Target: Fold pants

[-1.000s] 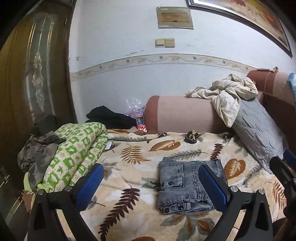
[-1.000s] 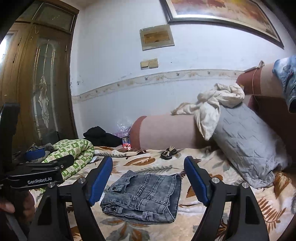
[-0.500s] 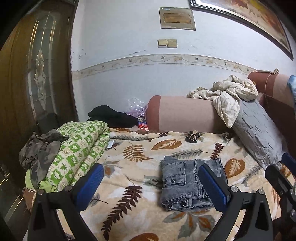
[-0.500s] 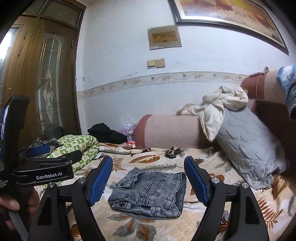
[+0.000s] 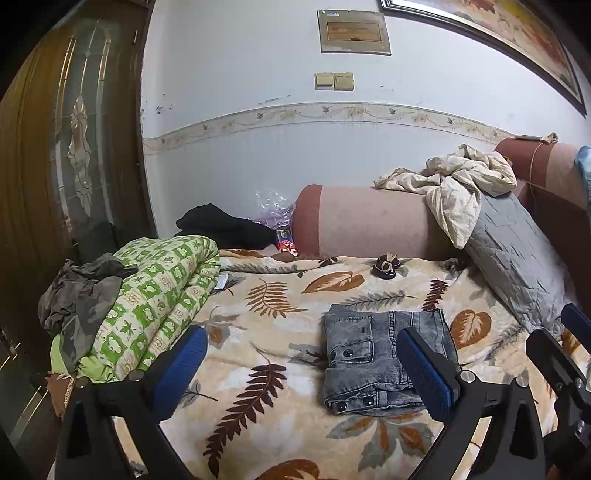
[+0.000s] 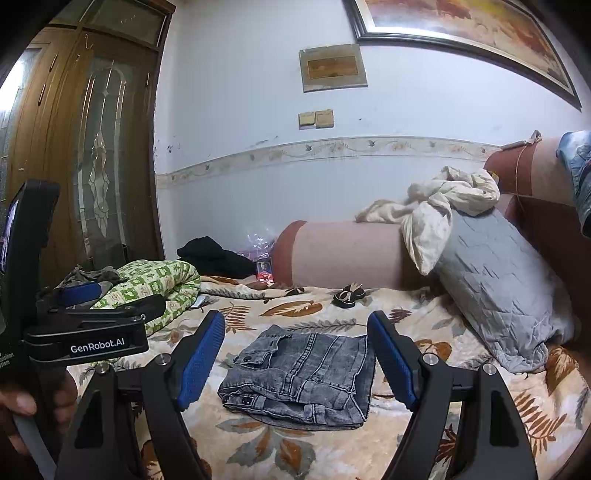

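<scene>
Grey pants (image 6: 301, 376), one; claws, two, agape.

Pale wall (image 5: 229, 147) with patterned border strip, wooden glass-panelled door (image 6: 92, 155), framed painting (image 6: 461, 26), leaf-print bedspread (image 5: 273, 302).

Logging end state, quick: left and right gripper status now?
Left gripper: open, holding nothing, above the blanket.
Right gripper: open, holding nothing; the folded jeans lie on the blanket, untouched.
</scene>
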